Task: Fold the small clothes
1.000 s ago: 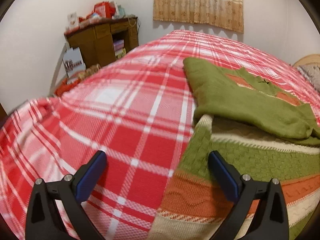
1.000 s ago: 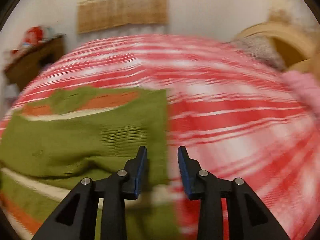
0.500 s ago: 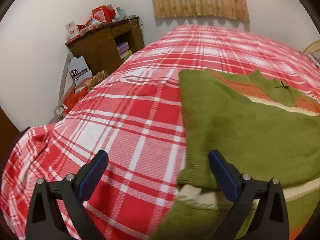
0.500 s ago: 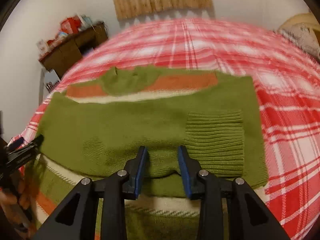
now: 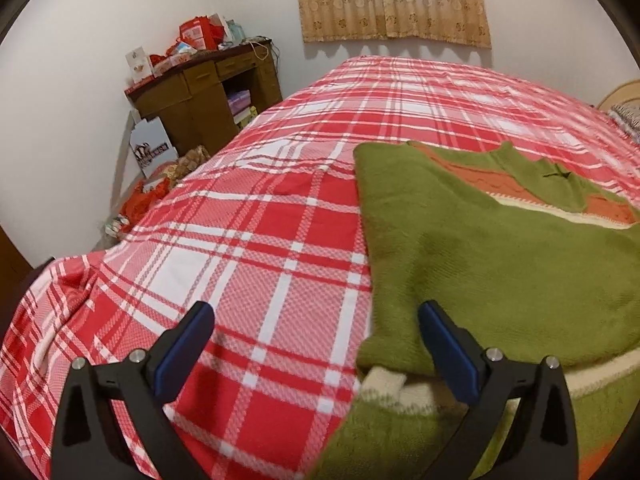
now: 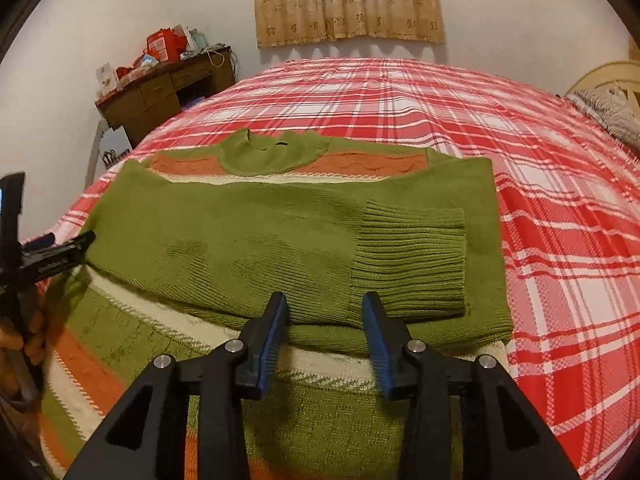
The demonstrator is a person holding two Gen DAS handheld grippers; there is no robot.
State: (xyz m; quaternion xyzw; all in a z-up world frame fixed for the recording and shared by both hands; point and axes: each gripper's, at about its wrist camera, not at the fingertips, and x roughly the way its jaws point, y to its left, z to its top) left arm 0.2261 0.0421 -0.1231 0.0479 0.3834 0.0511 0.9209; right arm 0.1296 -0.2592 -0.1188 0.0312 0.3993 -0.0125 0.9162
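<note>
Across our plaid bed point(image 6: 560, 240), the green sweater point(image 6: 280, 232) now lies sleeve-folded; left tongs point(image 5: 316, 344) spread, right tongs point(image 6: 325, 322) just widened, empty.

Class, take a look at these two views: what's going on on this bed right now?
A person with a hand-held gripper in each hand is folding a green knitted sweater on a red plaid bedspread. Both sleeves already lie folded across the body, one ribbed cuff on top. The right hand-held gripper hangs over the near edge of the folded sleeves; its jaws have just been opening, with nothing clamped between them. The left hand-held gripper is wide open at the sweater's left edge, holding nothing.
</note>
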